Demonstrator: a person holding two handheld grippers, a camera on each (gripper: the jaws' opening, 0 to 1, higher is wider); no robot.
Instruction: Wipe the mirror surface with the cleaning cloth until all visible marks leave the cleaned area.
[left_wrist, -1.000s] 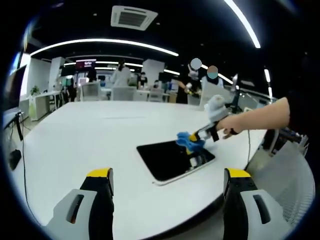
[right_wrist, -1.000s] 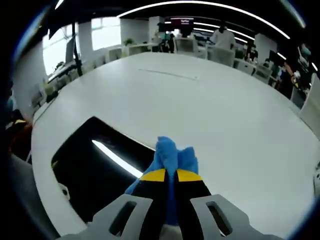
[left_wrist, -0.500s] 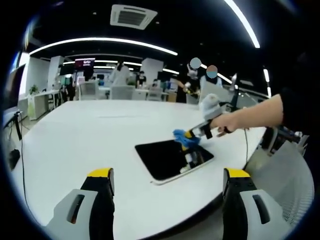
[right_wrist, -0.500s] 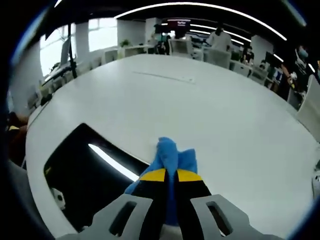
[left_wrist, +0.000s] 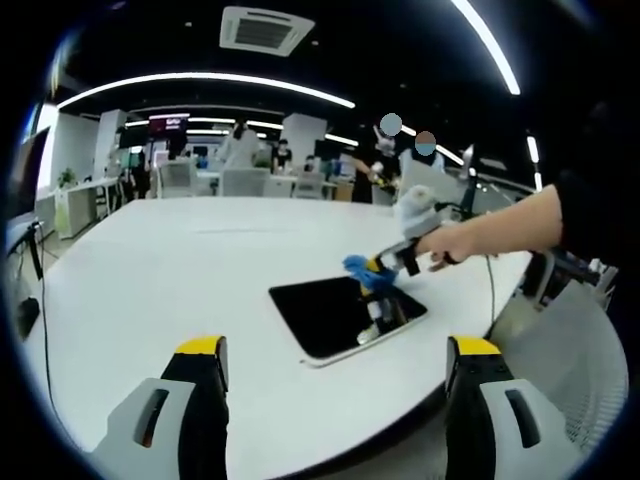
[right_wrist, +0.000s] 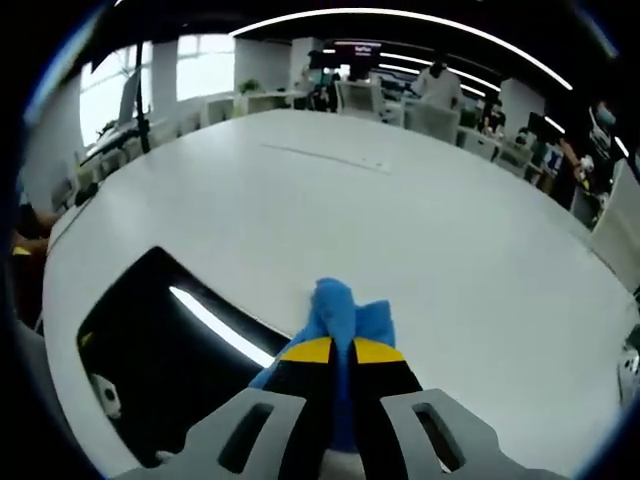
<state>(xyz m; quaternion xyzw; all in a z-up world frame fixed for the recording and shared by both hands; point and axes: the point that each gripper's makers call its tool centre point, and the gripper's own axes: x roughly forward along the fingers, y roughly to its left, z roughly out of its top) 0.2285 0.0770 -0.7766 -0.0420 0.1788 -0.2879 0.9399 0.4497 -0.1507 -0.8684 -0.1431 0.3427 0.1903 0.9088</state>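
Cloth (right_wrist: 340, 315) in right gripper (right_wrist: 333, 352); mirror (right_wrist: 170, 350) beside

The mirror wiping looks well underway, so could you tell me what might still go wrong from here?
1. The right gripper holds the cloth at the mirror's far edge, so the next stroke may slide onto the white table and leave glass unwiped.
2. The mirror lies near the table's edge and the left gripper hangs open, away from it, so a firm push might shift the mirror.
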